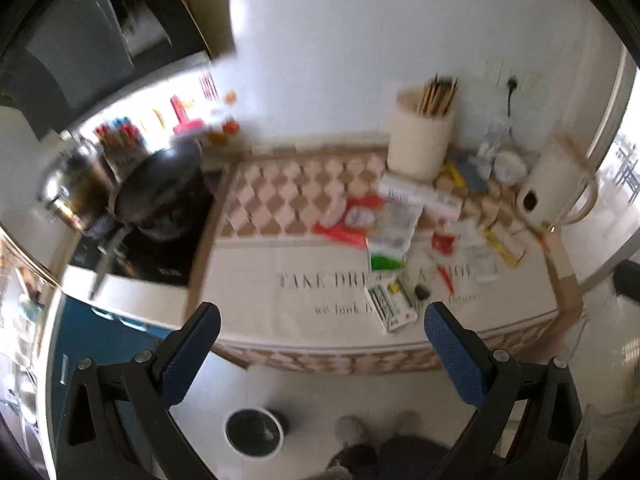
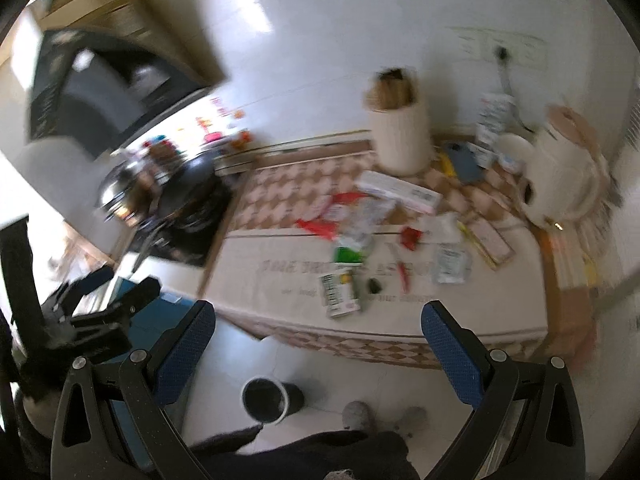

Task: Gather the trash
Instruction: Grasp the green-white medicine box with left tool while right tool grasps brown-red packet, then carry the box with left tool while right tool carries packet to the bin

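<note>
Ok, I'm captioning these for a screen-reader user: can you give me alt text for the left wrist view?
The open, empty left gripper hangs above a counter strewn with wrappers, including a green-and-white packet near the front edge. Behind stand a cream chopstick holder and a white kettle, with a black wok on the left. A small bin sits on the floor below.

- Ahead of my left claw [image 1: 322,342], the counter [image 1: 260,292] carries a scatter of wrappers [image 1: 384,228] toward its right half.
- Behind the wrappers, against the wall, stands a chopstick holder [image 1: 420,140]; a kettle [image 1: 556,188] sits to its right.
- Left of the counter, a wok [image 1: 160,180] rests on the stove.
- Below my right claw [image 2: 318,338], a bin [image 2: 266,400] stands on the floor, before the counter.
</note>
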Tool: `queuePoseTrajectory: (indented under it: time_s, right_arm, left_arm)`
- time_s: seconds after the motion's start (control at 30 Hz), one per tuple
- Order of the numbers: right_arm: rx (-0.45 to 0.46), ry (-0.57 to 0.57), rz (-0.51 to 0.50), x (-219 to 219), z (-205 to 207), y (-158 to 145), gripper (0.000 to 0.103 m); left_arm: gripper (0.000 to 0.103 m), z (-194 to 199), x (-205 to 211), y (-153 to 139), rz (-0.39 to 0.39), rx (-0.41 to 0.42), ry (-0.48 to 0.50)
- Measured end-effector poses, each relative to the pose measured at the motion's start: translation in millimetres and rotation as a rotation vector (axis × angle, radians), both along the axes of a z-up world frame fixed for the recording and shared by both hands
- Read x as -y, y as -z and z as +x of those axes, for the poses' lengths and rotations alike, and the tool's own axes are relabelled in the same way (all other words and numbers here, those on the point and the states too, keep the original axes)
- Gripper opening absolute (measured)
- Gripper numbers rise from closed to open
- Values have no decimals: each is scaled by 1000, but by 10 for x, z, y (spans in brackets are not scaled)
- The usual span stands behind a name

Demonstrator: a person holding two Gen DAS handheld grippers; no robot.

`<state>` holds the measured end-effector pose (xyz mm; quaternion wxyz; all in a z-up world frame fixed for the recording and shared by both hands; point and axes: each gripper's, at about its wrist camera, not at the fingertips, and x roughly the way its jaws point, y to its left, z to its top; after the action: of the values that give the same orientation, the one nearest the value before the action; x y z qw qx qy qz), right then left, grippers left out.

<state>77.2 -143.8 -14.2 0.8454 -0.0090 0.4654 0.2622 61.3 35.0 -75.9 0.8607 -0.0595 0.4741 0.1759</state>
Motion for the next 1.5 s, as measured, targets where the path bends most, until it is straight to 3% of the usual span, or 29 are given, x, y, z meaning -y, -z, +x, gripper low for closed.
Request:
queuePoseTrajectory:
  time_s: [0.1,0.27,0.43,0.53,0.7,0.73,0.8,0.87,0.93,1.1,1.17,1.2,1.27,1.5]
  right_arm:
    - [-13,87,-11,153,177,213,103]
    - [-86,209,-88,506,630,693,103]
    - [-156,301,-147,848,1194,1144,103]
    - [-217,319,-199,990,1696,1496,103]
    - [-258,273,-359,1037,2485,2045,103]
    - [-267,254,-396,1040,2672,2196,103]
    - [-292,224,-439,1020,2934,2426,103]
    - [-322,185,-473,977,3184,2675,103]
    - [-340,156,-491,929,3344,2847,103]
    - [-362,71,-543,755,3586,3204,100]
    - [-362,52,-560,707,3624,3291,93]
    - [-363,42,-570,688,3635,3339,82]
    - [-360,42,-566,684,3644,3382,73]
    - [-375,82,-497,847,3603,3314,69]
  left_arm:
    - [103,253,-74,458,-47,-78,-23]
    - [103,745,-73,1304,-267,-247,-94]
    - [102,1173,65,2004,-405,-383,-168]
    - [101,1407,143,2314,-435,-453,-190]
    - [87,1624,183,2724,-464,-537,-248]
    - [86,1643,192,2752,-435,-548,-271]
    - [84,1686,206,2784,-451,-538,-270]
    - [76,1698,211,2812,-442,-545,-286]
    - [69,1691,209,2841,-459,-538,-294]
    - [65,1725,185,2877,-435,-518,-300]
    - [64,1728,164,2842,-416,-514,-309]
    - [64,1717,157,2828,-402,-511,-313]
    - [64,1766,153,2811,-369,-501,-326]
    - [64,1632,65,2518,-267,-434,-345]
